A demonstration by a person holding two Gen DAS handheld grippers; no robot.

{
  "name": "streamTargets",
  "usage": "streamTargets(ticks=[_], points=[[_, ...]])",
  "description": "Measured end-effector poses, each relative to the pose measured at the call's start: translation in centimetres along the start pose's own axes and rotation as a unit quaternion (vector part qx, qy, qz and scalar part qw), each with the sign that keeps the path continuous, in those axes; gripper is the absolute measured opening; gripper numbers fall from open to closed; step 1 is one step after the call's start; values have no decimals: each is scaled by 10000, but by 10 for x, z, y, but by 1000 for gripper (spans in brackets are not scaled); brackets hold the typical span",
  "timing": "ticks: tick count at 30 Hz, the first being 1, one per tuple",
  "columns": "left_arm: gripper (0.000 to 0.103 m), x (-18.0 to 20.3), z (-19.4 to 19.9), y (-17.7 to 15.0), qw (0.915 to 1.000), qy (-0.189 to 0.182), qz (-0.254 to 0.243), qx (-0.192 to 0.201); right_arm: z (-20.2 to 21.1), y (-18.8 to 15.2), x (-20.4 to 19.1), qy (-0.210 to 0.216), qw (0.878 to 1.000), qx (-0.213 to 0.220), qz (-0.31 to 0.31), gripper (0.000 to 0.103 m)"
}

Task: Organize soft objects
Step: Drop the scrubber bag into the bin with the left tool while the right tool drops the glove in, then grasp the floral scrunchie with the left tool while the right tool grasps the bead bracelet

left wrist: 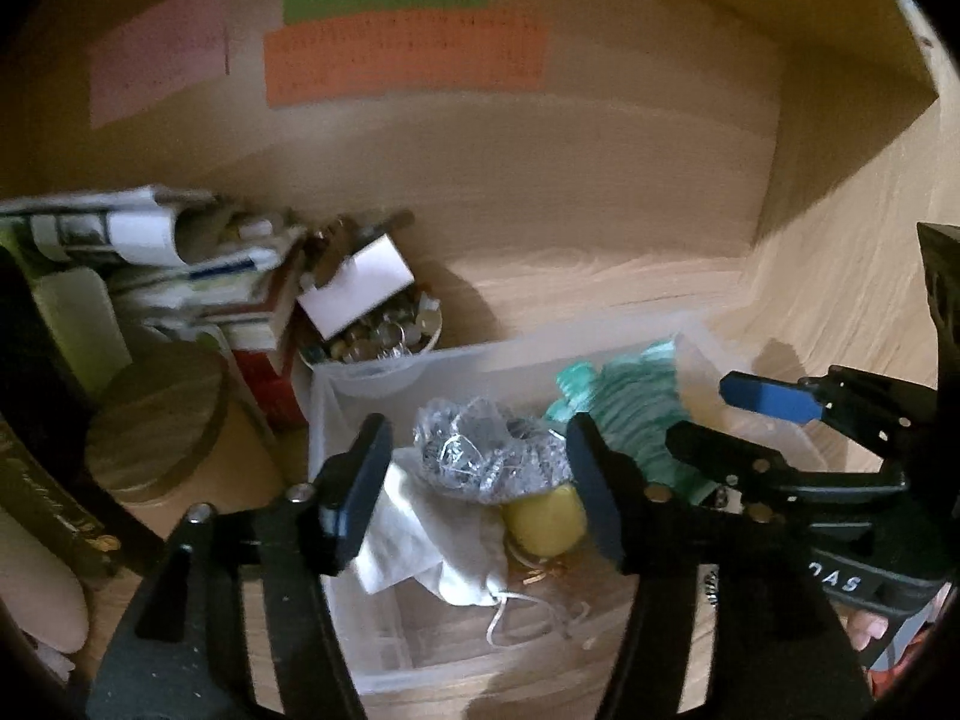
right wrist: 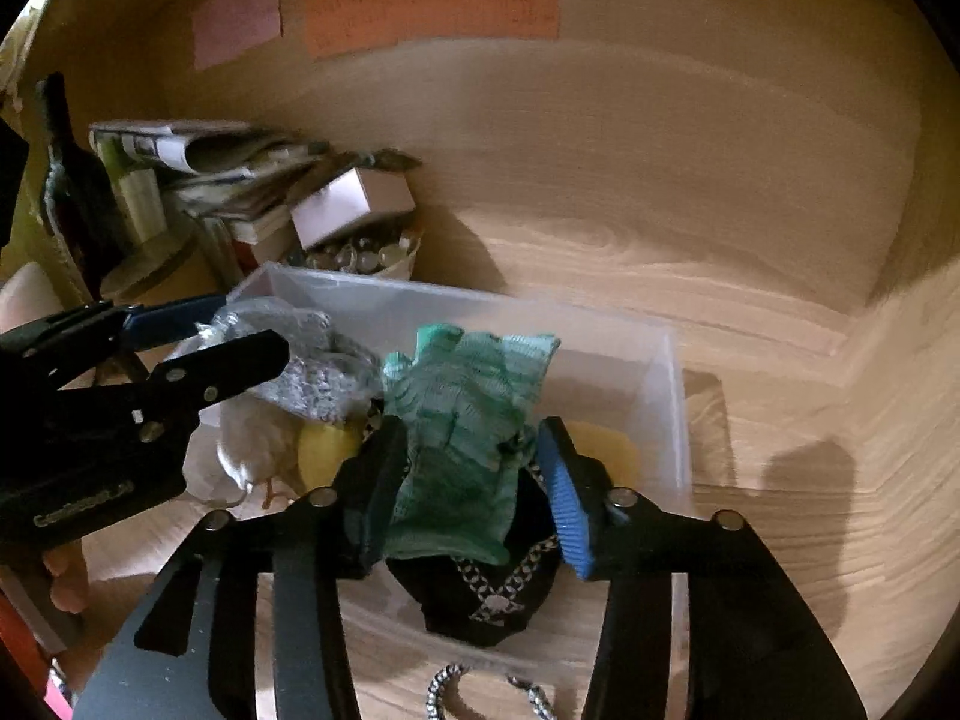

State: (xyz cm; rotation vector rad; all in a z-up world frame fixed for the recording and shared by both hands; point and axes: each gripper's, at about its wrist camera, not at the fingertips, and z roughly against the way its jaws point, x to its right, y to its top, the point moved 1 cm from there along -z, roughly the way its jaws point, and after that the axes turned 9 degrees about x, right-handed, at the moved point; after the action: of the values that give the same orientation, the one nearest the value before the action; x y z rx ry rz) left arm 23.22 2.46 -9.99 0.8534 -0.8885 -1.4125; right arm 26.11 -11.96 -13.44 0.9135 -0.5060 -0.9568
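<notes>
A clear plastic bin (left wrist: 372,387) (right wrist: 666,372) stands on the wooden shelf. In it lie a crinkly clear bag (left wrist: 486,450) (right wrist: 312,360), a white cloth pouch (left wrist: 420,534) (right wrist: 252,444), a yellow soft ball (left wrist: 546,519) (right wrist: 324,450), a green knit cloth (left wrist: 636,414) and a black patterned item (right wrist: 480,600). My left gripper (left wrist: 474,480) is open over the bag and pouch, holding nothing. My right gripper (right wrist: 462,480) has its jaws around the green cloth (right wrist: 462,420) above the bin; it also shows in the left wrist view (left wrist: 708,420).
A stack of papers and books (left wrist: 180,264) and a bowl of small shiny items (left wrist: 378,336) with a white box (left wrist: 360,285) stand left of the bin. A dark bottle (right wrist: 66,180) stands far left. Coloured paper notes (left wrist: 402,54) hang on the back wall.
</notes>
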Motion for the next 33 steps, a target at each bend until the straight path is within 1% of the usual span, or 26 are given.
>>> streamTargets(ticks=[1, 3, 4, 6, 8, 10, 11, 14, 17, 21, 24, 30, 33], points=[[68, 0, 5, 1, 10000, 9, -10, 54, 7, 2, 1, -2, 10000, 79, 5, 46], [78, -1, 20, 4, 9997, 25, -23, 225, 16, 4, 2, -6, 9998, 206, -7, 54], [80, -1, 24, 4, 9996, 27, -25, 272, 25, 5, 3, -12, 9995, 306, -22, 56], [88, 0, 38, 6, 9992, 27, -39, 403, 38, 7, 5, -12, 9990, 447, -31, 57], [92, 2, 53, 5, 9986, 27, -75, 528, 49, 9, 5, 2, 9984, 556, -42, 58], [98, 4, 63, 4, 9982, 36, -120, 594, 64, 9, 6, -4, 9976, 689, -44, 66], [101, 4, 70, 4, 9979, 39, -135, 638, 69, 9, 5, -13, 9971, 761, -38, 73], [102, 4, 85, -4, 9980, 41, -73, 632, 88, 6, 5, -35, 9955, 946, 10, 79], [103, 0, 95, -16, 9988, -47, 63, 493, 104, -2, 3, -50, 9948, 1018, 28, 85], [103, -6, 101, -37, 9996, 14, 94, 260, 115, -17, 3, -74, 9954, 954, 18, 85], [103, -10, 100, -54, 9999, 74, 110, 3, 117, -28, 4, -118, 9961, 872, -33, 85], [103, -17, 93, -93, 9982, 156, 162, -548, 98, -57, 11, -155, 9990, 393, -142, 85], [103, -21, 90, -112, 9959, 81, 287, -854, 83, -73, 16, -148, 9996, 56, -223, 85]])
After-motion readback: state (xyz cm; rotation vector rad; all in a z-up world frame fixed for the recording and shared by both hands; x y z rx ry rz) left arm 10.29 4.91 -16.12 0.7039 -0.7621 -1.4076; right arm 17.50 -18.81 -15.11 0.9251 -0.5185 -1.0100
